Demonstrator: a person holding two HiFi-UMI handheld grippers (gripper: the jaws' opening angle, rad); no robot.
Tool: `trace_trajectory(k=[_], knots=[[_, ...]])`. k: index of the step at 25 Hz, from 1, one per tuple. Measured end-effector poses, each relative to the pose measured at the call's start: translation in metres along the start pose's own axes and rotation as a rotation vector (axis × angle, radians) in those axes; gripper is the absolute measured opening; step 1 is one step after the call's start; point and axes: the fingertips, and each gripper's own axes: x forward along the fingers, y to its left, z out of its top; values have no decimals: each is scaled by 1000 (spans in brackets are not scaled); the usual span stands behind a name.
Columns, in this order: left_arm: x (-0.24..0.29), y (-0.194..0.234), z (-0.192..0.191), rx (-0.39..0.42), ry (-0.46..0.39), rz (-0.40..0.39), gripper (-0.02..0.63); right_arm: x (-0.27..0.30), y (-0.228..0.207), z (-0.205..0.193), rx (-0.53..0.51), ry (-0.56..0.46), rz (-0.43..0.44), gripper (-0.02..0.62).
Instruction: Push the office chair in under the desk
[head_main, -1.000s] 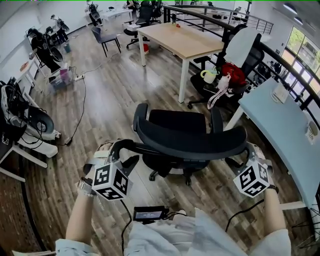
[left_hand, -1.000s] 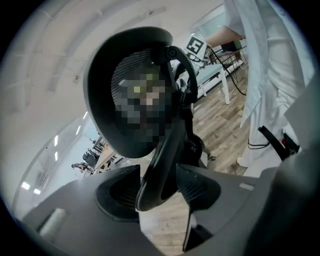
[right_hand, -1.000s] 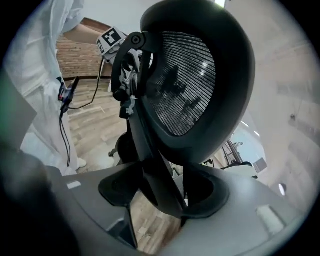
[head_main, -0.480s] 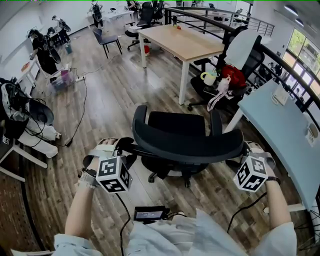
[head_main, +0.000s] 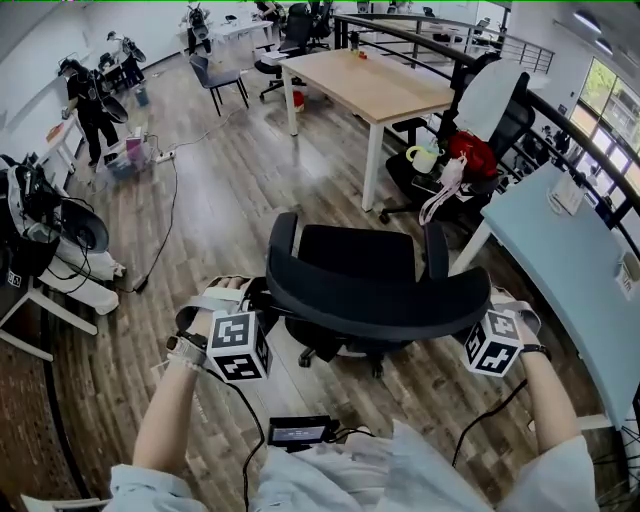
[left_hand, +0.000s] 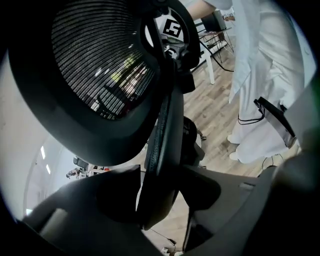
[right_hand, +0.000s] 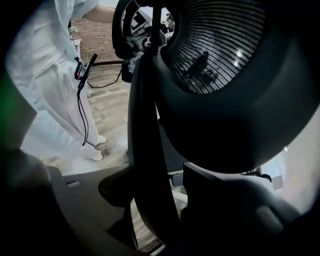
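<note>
**Grippers astride the chair back: push pending**

Room layout: the wood floor (head_main: 215, 190) carries a wooden desk (head_main: 370, 85) well ahead and a pale blue desk (head_main: 560, 250) close on the right. Which of the two is the target cannot be told. The office chair (head_main: 355, 250) stands on open floor between them. Its seat faces away from the person, and no part of it is under either desktop. Judged from this, the chair is not yet home and the whole travel to the desk remains.

Contact status: the left gripper (head_main: 250, 302) and right gripper (head_main: 487, 315) sit at the two ends of the backrest (head_main: 375, 298). Each gripper view shows the jaws spread wide with the backrest's frame edge passing between them. Floor shows in the gaps, so neither gripper is clamped. Remaining: steer, roll the chair in, withdraw.
</note>
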Motion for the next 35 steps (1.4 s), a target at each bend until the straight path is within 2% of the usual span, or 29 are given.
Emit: trace_trajectory(k=[7, 12, 16, 35], knots=[[28, -4, -1, 32, 25, -15, 195, 9, -4, 5, -29, -28, -26, 250], [30, 7, 1, 10, -9, 78, 192, 12, -3, 1, -39, -34, -74, 222], [30, 10, 5, 0, -15, 118, 175, 12, -4, -3, -30, -33, -90, 216], [16, -2, 9, 16, -31, 136, 163, -5, 11, -5, 8, 65, -94, 170]])
